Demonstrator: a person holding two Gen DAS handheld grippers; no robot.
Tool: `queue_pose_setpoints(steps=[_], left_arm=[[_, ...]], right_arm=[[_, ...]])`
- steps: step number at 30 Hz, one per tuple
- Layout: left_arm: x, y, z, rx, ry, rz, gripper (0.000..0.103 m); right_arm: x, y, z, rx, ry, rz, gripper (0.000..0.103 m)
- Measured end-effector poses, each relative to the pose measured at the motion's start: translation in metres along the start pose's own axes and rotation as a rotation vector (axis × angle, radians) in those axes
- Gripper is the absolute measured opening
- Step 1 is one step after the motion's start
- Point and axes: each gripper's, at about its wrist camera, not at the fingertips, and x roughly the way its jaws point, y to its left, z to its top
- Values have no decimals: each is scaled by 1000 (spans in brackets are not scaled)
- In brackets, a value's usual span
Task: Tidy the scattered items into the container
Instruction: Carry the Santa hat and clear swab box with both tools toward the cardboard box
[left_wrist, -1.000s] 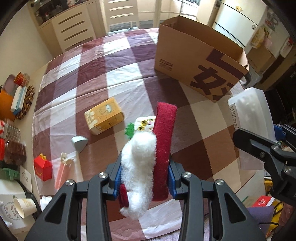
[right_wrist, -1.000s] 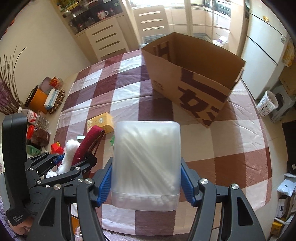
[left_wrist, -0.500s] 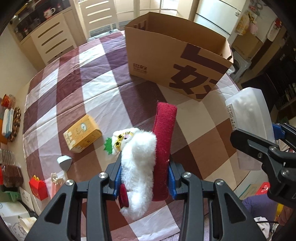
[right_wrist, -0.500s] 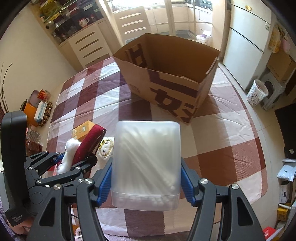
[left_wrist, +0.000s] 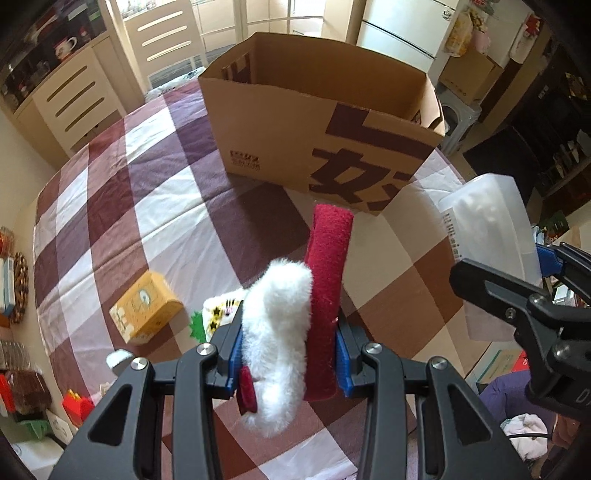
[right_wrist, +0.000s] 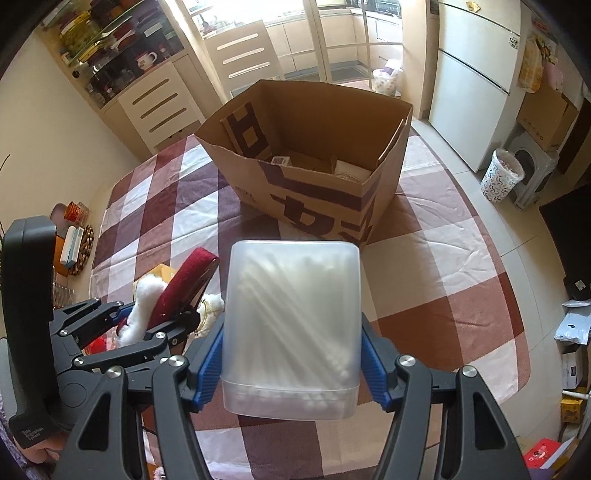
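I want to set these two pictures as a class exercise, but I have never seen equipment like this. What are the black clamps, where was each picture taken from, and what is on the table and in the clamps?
There is no robot here. A person holds a hand-operated clamp in each hand, and each clamp carries a wide-angle camera looking forward along its jaws, so each picture shows its own clamp at the bottom edge.

In the left camera's picture, the left gripper is shut on a red and white plush stocking. In the right camera's picture, the right gripper is shut on a clear box of cotton swabs.

The checked tablecloth carries an open cardboard box, which already holds a few things, and a small yellow carton.
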Motion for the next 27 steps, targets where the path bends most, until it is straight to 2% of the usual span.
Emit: queue_pose_setpoints(steps=[11, 27], left_arm=[[3, 9, 29, 19, -15, 9, 40], [3, 25, 76, -11, -45, -8, 40]], right_arm=[[4, -1, 26, 6, -25, 1, 66], [14, 10, 65, -13, -31, 11, 66]])
